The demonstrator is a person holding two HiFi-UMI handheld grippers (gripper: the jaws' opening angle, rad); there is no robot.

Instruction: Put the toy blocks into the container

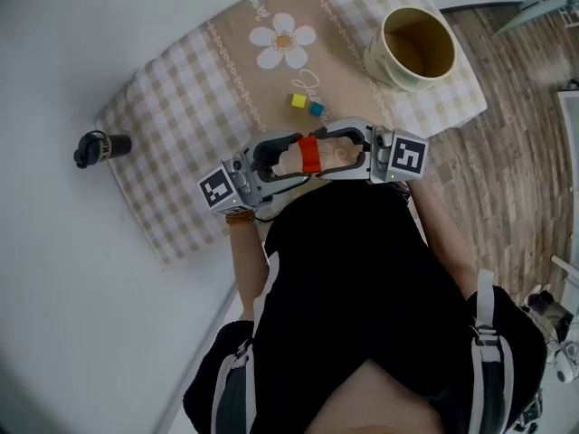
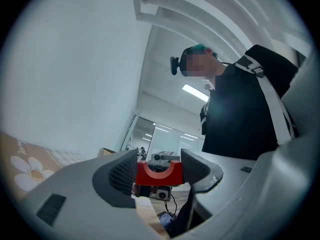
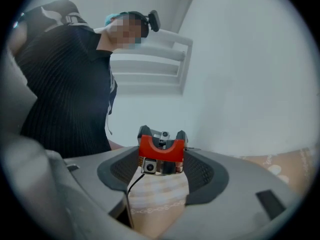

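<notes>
A red arch-shaped block [image 1: 310, 155] hangs above the near edge of the checked mat [image 1: 172, 98], between my two grippers, which face each other. My left gripper [image 1: 297, 158] is shut on it; in the left gripper view the block [image 2: 159, 173] is pinched between both pads. My right gripper [image 1: 333, 152] stands open and wide; in the right gripper view the red block [image 3: 161, 149] sits at its jaw tips, touching neither pad. A yellow block [image 1: 298, 100] and a teal block [image 1: 317, 108] lie side by side on the mat. The cream container [image 1: 412, 48] stands upright at the mat's far right corner, and nothing shows inside it.
A small black bottle-like object [image 1: 99, 147] lies on the white surface left of the mat. A daisy print [image 1: 282, 39] marks the mat's far middle. Wooden floor [image 1: 507, 170] runs along the right. The person's dark torso fills the lower head view.
</notes>
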